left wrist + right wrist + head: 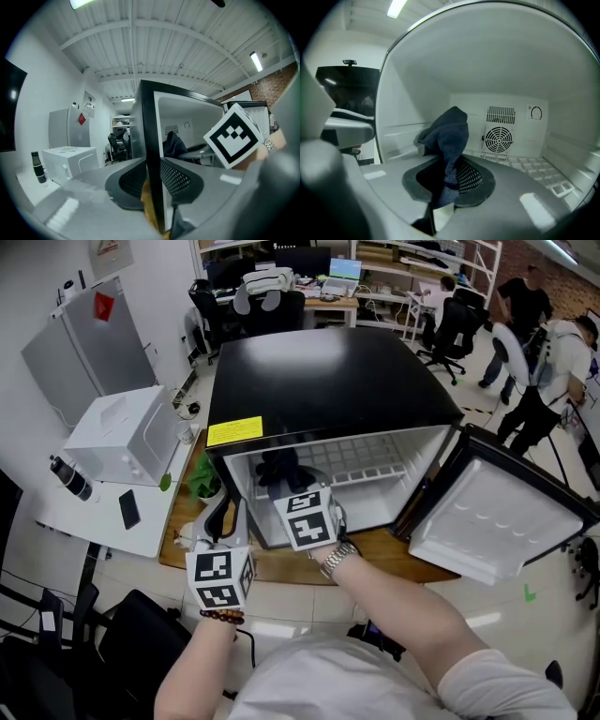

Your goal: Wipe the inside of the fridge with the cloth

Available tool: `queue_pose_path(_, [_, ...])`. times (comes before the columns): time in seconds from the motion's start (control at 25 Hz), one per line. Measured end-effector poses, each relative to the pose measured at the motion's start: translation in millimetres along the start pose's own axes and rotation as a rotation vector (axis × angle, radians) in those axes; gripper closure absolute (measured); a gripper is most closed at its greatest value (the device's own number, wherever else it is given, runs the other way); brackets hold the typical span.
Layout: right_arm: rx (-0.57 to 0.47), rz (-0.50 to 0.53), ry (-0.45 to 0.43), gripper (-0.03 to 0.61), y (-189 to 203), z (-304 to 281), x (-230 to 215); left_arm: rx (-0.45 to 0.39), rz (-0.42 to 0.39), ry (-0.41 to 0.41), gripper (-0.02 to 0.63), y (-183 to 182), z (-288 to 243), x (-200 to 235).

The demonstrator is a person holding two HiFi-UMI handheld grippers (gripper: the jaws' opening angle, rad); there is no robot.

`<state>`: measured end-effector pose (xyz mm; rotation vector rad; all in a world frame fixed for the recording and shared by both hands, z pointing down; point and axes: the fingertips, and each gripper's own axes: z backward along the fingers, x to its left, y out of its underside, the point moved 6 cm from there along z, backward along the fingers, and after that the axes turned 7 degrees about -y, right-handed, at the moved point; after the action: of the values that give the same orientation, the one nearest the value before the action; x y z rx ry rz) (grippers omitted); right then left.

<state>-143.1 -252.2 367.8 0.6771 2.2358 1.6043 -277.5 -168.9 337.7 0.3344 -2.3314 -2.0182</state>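
I am gripping the dark blue cloth [449,140] with my right gripper [449,178]. Its fingers are closing on the cloth's lower part, while the rest is bunching up in a peak above them. The cloth is sitting inside the fridge [319,381], close to the left wall and well short of the round fan grille [497,139] on the back wall.

My left gripper [152,183] is clamping the fridge's black front edge on its left side, and that edge is standing upright between the two pads.

The door [497,521] is hanging wide open to the right, showing its white inner side. The fridge is resting on a wooden tabletop [394,554] and wearing a yellow label [234,430] at the front left corner of its black top. A white appliance [122,432] is sitting off to the left.
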Motion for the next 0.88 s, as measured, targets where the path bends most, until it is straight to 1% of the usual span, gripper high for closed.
queue_pose_path(0.24, [0.003,0.030,0.057,0.525,3,10,-24,0.006,0.006,-0.003,0.534,0,0,-1])
queue_pose_path(0.36, [0.013,0.027,0.088,0.524,6,16,-38,0.013,0.009,-0.008,0.534,0,0,-1])
queue_pose_path(0.88, [0.054,0.034,0.177,0.525,18,48,-112,0.039,0.013,-0.071,0.534,-3,2,-2])
